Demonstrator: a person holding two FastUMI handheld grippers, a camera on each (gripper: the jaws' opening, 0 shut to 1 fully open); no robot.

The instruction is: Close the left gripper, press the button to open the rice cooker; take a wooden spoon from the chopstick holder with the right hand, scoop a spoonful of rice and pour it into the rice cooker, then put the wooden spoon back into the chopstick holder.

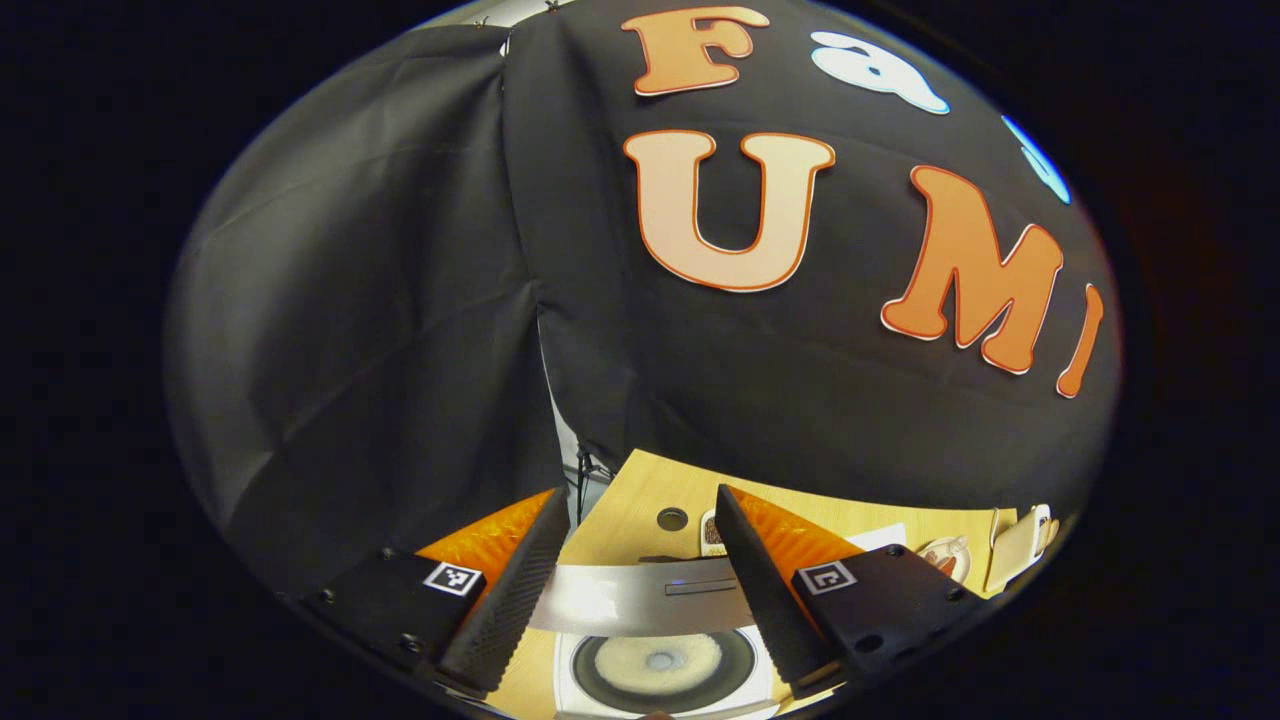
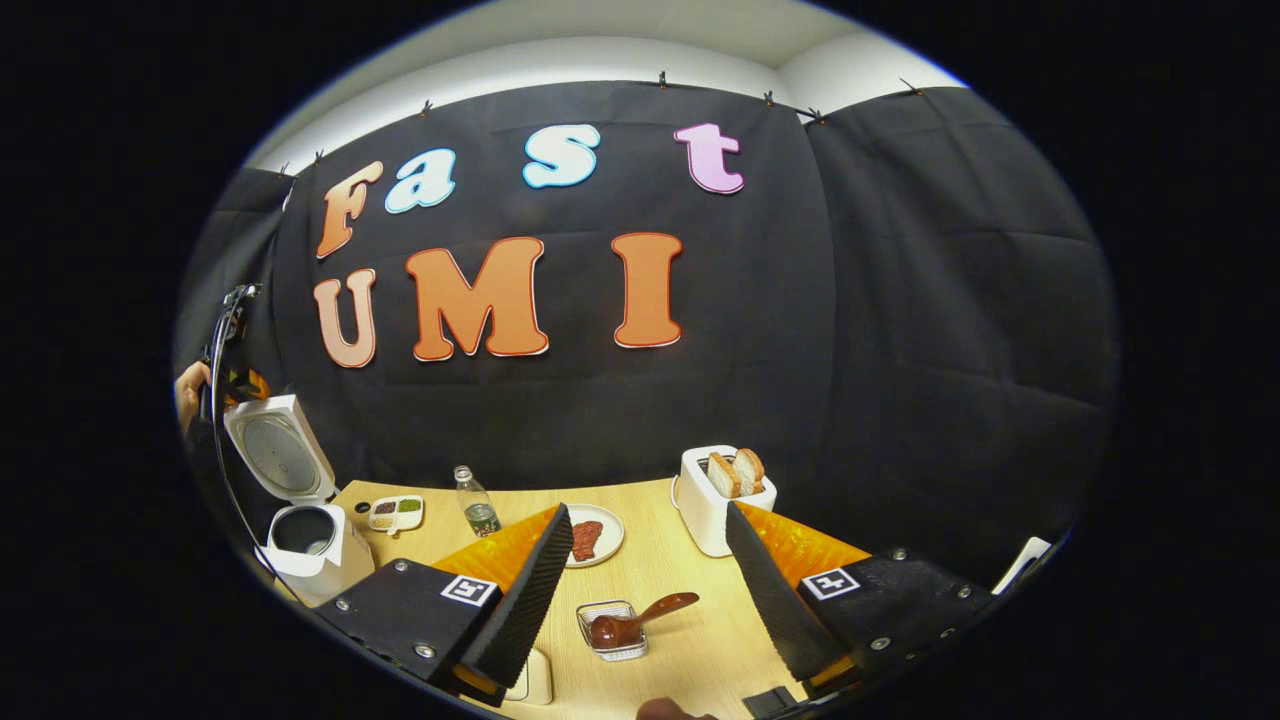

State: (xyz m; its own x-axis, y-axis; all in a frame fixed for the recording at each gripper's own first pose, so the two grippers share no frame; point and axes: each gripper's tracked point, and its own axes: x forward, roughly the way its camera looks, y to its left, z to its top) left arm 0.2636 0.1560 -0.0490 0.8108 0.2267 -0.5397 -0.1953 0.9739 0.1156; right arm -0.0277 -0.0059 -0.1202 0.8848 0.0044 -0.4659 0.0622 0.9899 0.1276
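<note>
Black cloth backs the booth, and below it the wooden surface [image 2: 690, 640] carries everything you need.

At the far left of the right gripper view, the rice cooker [image 2: 305, 545] stands with its lid [image 2: 278, 452] swung up, so the button step looks done. Just right of it lie a small divided dish [image 2: 395, 513], a bottle [image 2: 478, 503] and a plate [image 2: 592, 537].

Lower centre, between your right tongs [image 2: 645, 590], sits a small wire basket [image 2: 612, 630] with the wooden spoon [image 2: 640, 618] resting in it, bowl down, handle slanting up to the right. I cannot tell whether that basket is the chopstick holder or the rice container. Farther right stands a toaster [image 2: 712, 500] with two slices in it.

Your right tongs are spread wide and hold nothing. Bring them down over the spoon's handle, not its bowl, square the fingers across the handle, and pinch near its free end so the bowl stays level when you lift.

In the left gripper view, your left tongs [image 1: 640, 590] are also spread and empty, hovering above the open cooker pot [image 1: 662, 668] at the bottom centre. Keep them clear of the opening so the spoon can pass.
</note>
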